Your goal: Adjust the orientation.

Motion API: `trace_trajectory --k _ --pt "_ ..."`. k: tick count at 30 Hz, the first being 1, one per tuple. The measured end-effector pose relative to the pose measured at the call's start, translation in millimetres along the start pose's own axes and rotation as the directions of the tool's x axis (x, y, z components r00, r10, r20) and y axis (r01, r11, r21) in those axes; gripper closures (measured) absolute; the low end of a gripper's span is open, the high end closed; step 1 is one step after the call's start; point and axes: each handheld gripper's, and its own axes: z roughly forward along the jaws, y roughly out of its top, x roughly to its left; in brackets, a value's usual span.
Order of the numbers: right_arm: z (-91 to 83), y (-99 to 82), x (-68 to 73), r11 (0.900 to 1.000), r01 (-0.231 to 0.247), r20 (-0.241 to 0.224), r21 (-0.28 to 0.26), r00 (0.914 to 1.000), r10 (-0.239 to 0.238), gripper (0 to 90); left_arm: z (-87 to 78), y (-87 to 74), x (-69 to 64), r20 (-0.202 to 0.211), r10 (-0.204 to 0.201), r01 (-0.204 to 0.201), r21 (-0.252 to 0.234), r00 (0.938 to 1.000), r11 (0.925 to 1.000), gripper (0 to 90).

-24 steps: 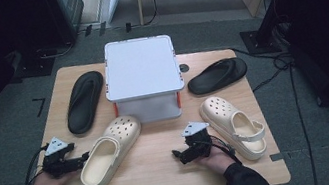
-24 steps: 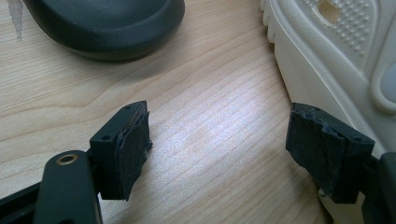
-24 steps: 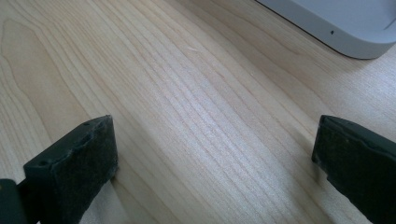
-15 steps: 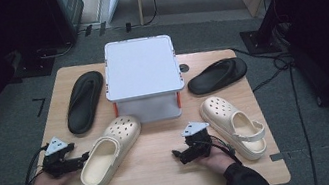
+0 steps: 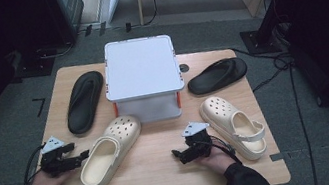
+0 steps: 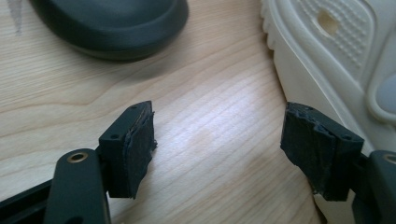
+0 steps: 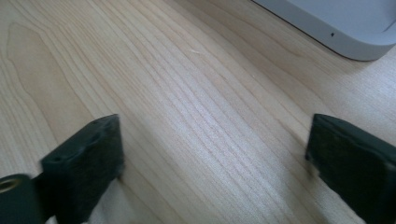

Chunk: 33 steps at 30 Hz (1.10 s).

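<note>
Clogs flank your grippers: left gripper (image 5: 81,158), jaws wide and empty, sits beside one clog (image 5: 109,152), cut off in its view; right gripper (image 5: 177,155), equally wide, shows bare table (image 7: 196,107).

High view overhead facing forward-down, gripper views close, sharing table (image 5: 165,168)

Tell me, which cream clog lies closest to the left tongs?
The cream clog left of centre, toe toward the white box; the other clog lies beyond the right tongs.

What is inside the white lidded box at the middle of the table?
The box carries a closed white lid, which covers its inside; through the cloudy front wall no contents can be made out.
</note>
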Motion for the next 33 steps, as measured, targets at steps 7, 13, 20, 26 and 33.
trace_trajectory --k 7,13,20,26,33 --pt "-5.2 3.5 2.5 0.9999 0.004 -0.051 0.011 0.9987 -0.004 20.5 -21.2 26.4 -4.4 0.032 0.069 -0.069 -0.03 0.9971 0.9972 28.7" --pt "-4.9 5.1 6.5 0.9993 0.03 -0.057 0.023 0.998 -0.028 20.6 -37.2 49.4 -21.0 0.151 0.175 -0.17 -0.047 0.9729 0.9843 28.1" --pt "-9.4 7.6 2.3 0.9999 0.01 -0.044 -0.01 0.999 -0.01 21.3 -25.4 54.2 -36.2 0.235 0.229 -0.235 -0.001 0.9447 0.972 30.5" --pt "-12.5 9.1 0.8 0.9994 0.001 -0.033 -0.034 0.9995 -0.003 22.0 -6.8 55.7 -42.1 0.268 0.239 -0.251 0.011 0.9335 0.968 44.7" --pt "-15.0 9.9 -0.6 0.9987 -0.008 -0.027 -0.05 0.9996 0.007 22.3 4.7 57.2 -52.5 0.213 0.276 -0.284 0.011 0.9373 0.9586 59.5"
